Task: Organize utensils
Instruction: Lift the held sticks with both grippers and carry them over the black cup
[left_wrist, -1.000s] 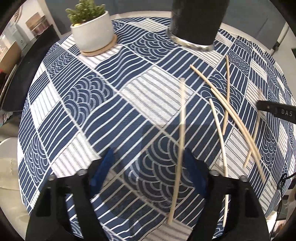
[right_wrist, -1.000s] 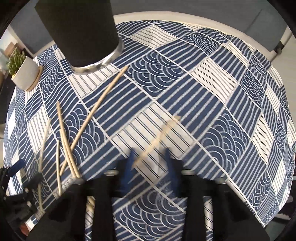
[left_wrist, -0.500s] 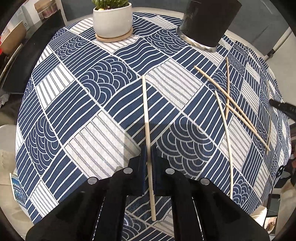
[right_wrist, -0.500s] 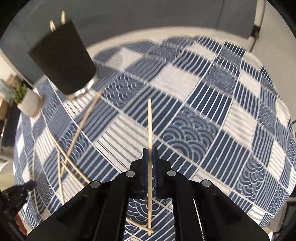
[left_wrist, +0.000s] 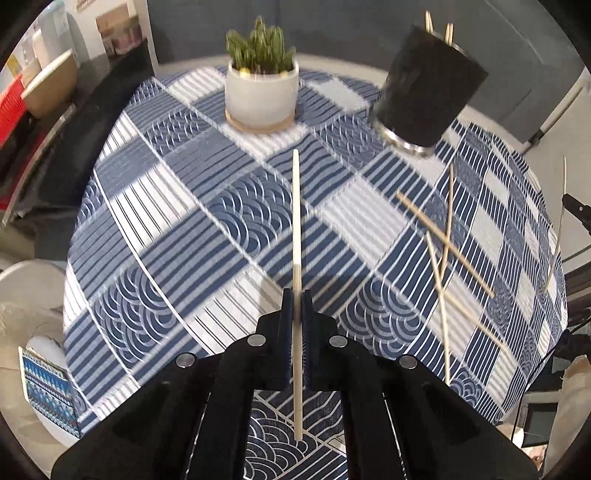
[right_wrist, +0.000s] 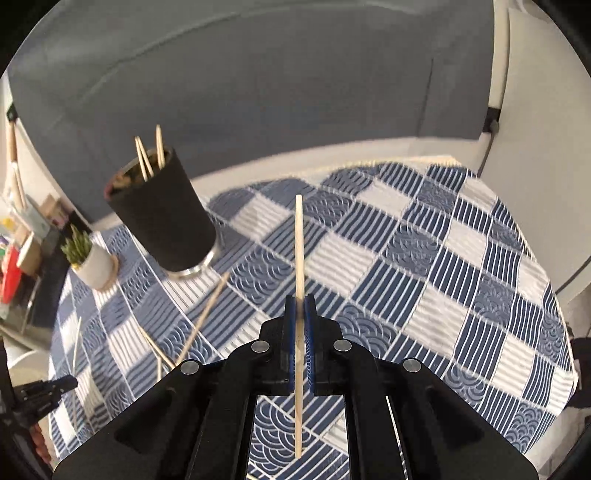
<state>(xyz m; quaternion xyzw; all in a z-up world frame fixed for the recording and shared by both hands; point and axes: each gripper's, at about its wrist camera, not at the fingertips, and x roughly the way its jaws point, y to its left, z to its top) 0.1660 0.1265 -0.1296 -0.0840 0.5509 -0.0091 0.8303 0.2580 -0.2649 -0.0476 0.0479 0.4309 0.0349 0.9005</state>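
Observation:
My left gripper (left_wrist: 296, 295) is shut on a wooden chopstick (left_wrist: 296, 221) that points away over the table. My right gripper (right_wrist: 300, 301) is shut on another wooden chopstick (right_wrist: 300, 251), held above the table. A black cup (left_wrist: 424, 92) with chopsticks standing in it is at the far right in the left wrist view, and at the upper left in the right wrist view (right_wrist: 162, 218). Several loose chopsticks (left_wrist: 443, 236) lie crossed on the blue patterned tablecloth (left_wrist: 221, 221) right of my left gripper; they also show in the right wrist view (right_wrist: 199, 321).
A white pot with a green plant (left_wrist: 261, 92) stands on a coaster at the far side, left of the cup. The round table's edge curves all around. Shelves and boxes (left_wrist: 44, 85) are off to the left.
Both grippers have closed on a chopstick each and lifted them off the cloth. Both views have risen and tilted up, so the cup's rim now shows.

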